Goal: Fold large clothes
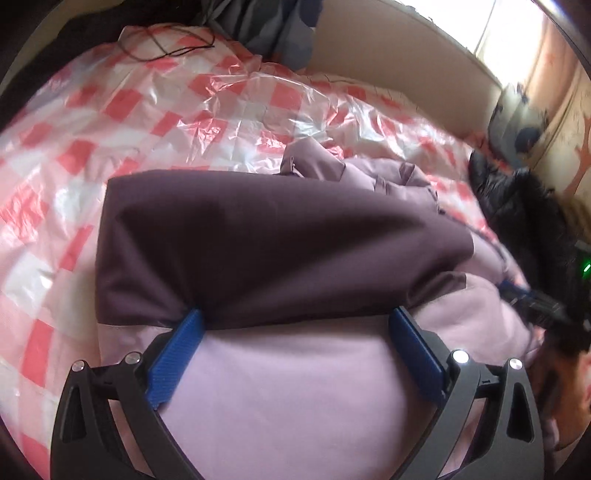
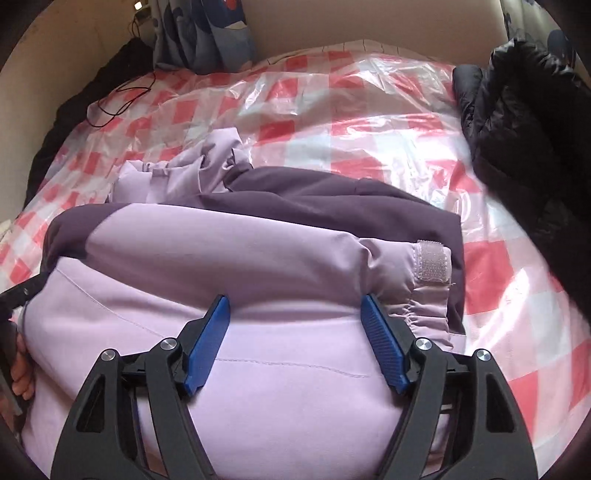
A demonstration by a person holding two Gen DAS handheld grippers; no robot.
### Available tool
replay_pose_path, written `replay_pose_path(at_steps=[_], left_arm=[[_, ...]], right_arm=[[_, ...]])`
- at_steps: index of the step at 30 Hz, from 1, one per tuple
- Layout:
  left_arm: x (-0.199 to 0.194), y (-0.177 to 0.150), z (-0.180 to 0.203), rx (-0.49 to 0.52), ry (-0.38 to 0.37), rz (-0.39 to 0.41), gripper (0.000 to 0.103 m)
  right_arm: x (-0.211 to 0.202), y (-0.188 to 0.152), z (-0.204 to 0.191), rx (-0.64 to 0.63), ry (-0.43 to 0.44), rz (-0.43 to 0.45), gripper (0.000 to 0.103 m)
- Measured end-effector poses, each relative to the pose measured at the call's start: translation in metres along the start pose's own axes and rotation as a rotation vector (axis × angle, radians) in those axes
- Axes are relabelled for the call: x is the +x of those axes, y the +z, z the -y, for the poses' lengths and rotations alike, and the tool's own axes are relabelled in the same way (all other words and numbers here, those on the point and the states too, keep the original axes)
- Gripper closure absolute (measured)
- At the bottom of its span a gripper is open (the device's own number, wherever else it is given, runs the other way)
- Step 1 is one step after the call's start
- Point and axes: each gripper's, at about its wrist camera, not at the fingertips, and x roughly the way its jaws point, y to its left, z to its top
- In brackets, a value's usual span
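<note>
A lilac and dark-purple jacket [image 1: 280, 243] lies partly folded on the bed; in the right wrist view [image 2: 258, 258] a sleeve with a velcro cuff [image 2: 434, 264] lies across it. My left gripper [image 1: 295, 321] is open, its blue pads resting on the lilac fabric at the edge of the dark-purple panel. My right gripper [image 2: 295, 306] is open, pads pressed onto the lilac body just below the folded sleeve. Neither gripper clamps cloth between its fingers. The left gripper's tip shows at the left edge of the right wrist view [image 2: 22, 291].
The bed is covered by a red-and-white checked plastic sheet [image 2: 332, 103]. A black puffer jacket [image 2: 524, 122] lies at the right side, also in the left wrist view [image 1: 517, 206]. A thin black cable [image 2: 118, 99] lies far left. Blue-grey clothes [image 2: 207, 33] lean on the headboard.
</note>
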Motion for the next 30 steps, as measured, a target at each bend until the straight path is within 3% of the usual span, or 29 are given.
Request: replay_pose_path(at_steps=[2, 3, 4, 6, 7, 9, 10, 12, 16, 19, 23, 27, 30], left_arm=[[-0.025, -0.001, -0.001, -0.011, -0.055, 0.041, 0.007], [-0.038, -0.003, -0.003, -0.017, -0.074, 0.076, 0.007], [-0.05, -0.006, -0.005, -0.016, -0.072, 0.109, 0.007], [-0.062, -0.018, -0.014, -0.025, -0.048, 0.143, 0.007], [-0.059, -0.02, -0.019, -0.039, -0.04, 0.133, 0.007], [-0.026, -0.031, -0.035, -0.09, -0.022, 0.009, 0.007], [-0.007, -0.037, -0.039, -0.089, -0.025, -0.054, 0.007], [-0.006, -0.04, -0.034, -0.058, 0.025, -0.058, 0.007], [-0.049, -0.042, -0.031, -0.083, -0.017, -0.053, 0.007], [-0.098, -0.067, -0.035, -0.07, -0.045, -0.039, 0.007], [-0.154, -0.129, -0.055, -0.105, -0.124, -0.138, 0.007], [-0.197, -0.199, -0.095, -0.199, -0.125, -0.235, 0.007], [-0.215, -0.244, -0.121, -0.336, -0.197, -0.286, 0.007]], right_arm=[[-0.024, 0.001, -0.006, -0.033, -0.004, 0.048, 0.033], [-0.046, -0.001, -0.011, -0.057, 0.003, 0.112, 0.033], [-0.065, -0.006, -0.015, -0.084, -0.011, 0.16, 0.032], [-0.077, -0.015, -0.014, -0.105, -0.042, 0.167, 0.029], [-0.066, -0.019, -0.008, -0.1, -0.069, 0.116, 0.029], [-0.027, -0.03, 0.007, -0.099, -0.065, -0.016, 0.027], [-0.019, -0.033, 0.011, -0.104, -0.057, -0.022, 0.024], [-0.027, -0.028, 0.013, -0.072, -0.052, -0.035, 0.024], [-0.086, -0.035, 0.01, -0.044, 0.008, 0.0, 0.024], [-0.136, -0.07, 0.012, -0.034, 0.084, -0.015, 0.02], [-0.187, -0.142, 0.033, 0.043, 0.188, -0.119, 0.017], [-0.222, -0.215, 0.071, 0.203, 0.278, -0.263, 0.017], [-0.24, -0.252, 0.089, 0.274, 0.304, -0.3, 0.017]])
